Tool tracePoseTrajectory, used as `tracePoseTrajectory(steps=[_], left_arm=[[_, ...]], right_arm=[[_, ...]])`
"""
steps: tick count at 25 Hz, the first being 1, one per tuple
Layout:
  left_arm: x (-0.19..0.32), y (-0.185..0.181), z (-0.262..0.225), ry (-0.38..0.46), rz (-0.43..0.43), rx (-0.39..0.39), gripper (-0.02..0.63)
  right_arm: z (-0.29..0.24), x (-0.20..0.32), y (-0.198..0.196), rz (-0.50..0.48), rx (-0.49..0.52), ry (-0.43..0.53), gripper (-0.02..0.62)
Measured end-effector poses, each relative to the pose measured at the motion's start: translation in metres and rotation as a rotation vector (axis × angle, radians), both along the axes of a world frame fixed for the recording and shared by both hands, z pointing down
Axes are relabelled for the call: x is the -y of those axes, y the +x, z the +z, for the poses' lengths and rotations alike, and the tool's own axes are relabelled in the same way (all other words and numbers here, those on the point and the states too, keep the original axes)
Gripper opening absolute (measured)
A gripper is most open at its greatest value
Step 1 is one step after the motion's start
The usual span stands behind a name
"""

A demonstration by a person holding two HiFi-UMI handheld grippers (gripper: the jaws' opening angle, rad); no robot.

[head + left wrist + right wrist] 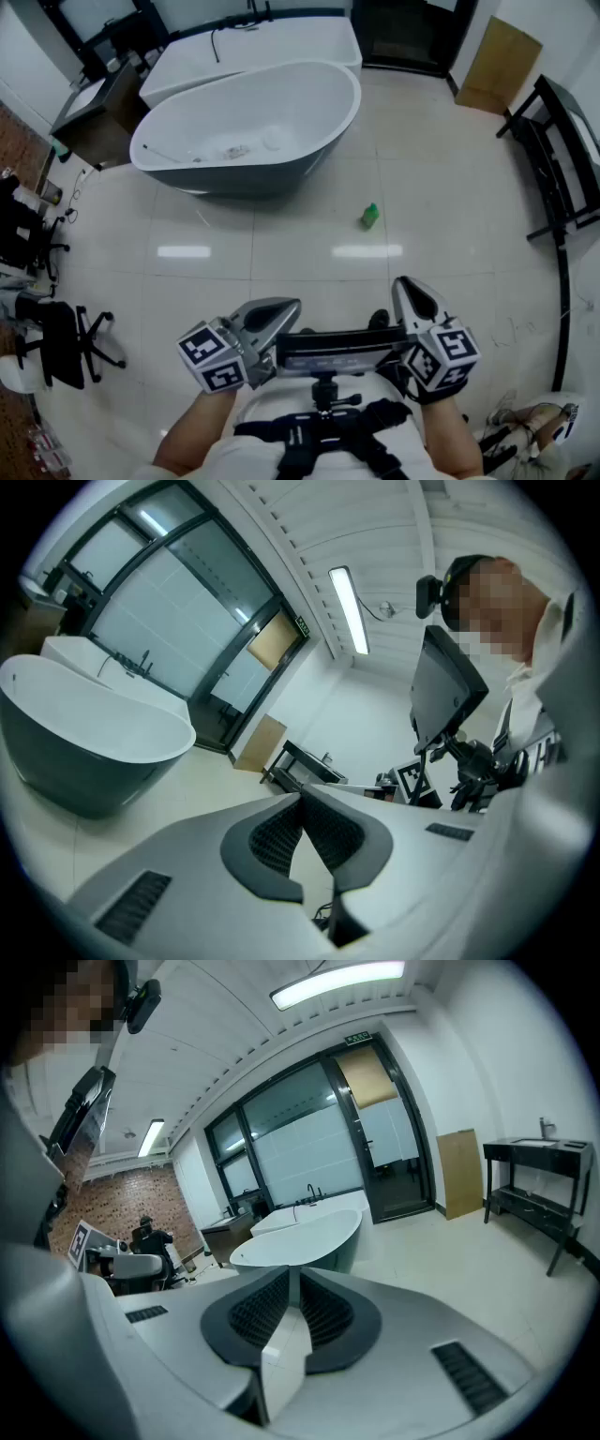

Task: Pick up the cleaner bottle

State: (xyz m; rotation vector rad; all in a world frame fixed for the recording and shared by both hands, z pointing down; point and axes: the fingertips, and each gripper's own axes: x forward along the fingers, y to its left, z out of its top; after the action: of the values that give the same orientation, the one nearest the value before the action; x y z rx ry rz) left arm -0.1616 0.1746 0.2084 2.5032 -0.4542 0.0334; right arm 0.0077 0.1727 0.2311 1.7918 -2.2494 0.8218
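The cleaner bottle (370, 216) is small and green. It stands on the pale tiled floor to the right of the bathtub, well ahead of both grippers. My left gripper (286, 307) is held low near my body, its jaws shut with nothing between them (301, 797). My right gripper (405, 284) is beside it, a little closer to the bottle and pointing toward it, also shut and empty (289, 1274). Neither gripper view shows the bottle.
An oval grey-and-white bathtub (253, 127) stands ahead on the left, with a white rectangular tub (253, 47) behind it. A black metal rack (562, 159) lines the right wall, beyond it a brown board (502, 66). Black office chairs (56, 337) and a dark cabinet (103, 117) are on the left.
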Motion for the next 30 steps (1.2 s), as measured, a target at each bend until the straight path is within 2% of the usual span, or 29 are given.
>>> tracePoseTrajectory(steps=[6,11,25,30], left_arm=[[0.046,-0.023,-0.01,0.082,-0.098,0.062,-0.011],[0.08,-0.027,-0.017,0.128,-0.131,0.107,-0.011],[0.11,-0.012,-0.021,0.158,-0.117,0.124,-0.011],[0.111,-0.011,-0.019,0.148,-0.107,0.117,-0.011]], right_arm=[[-0.012,0.013,0.041,0.07,-0.081,0.049,0.061],[-0.018,0.023,0.068,0.118,-0.125,0.052,0.077],[-0.023,0.049,0.072,0.11,-0.16,0.05,0.087],[-0.022,0.055,0.069,0.095,-0.16,0.052,0.114]])
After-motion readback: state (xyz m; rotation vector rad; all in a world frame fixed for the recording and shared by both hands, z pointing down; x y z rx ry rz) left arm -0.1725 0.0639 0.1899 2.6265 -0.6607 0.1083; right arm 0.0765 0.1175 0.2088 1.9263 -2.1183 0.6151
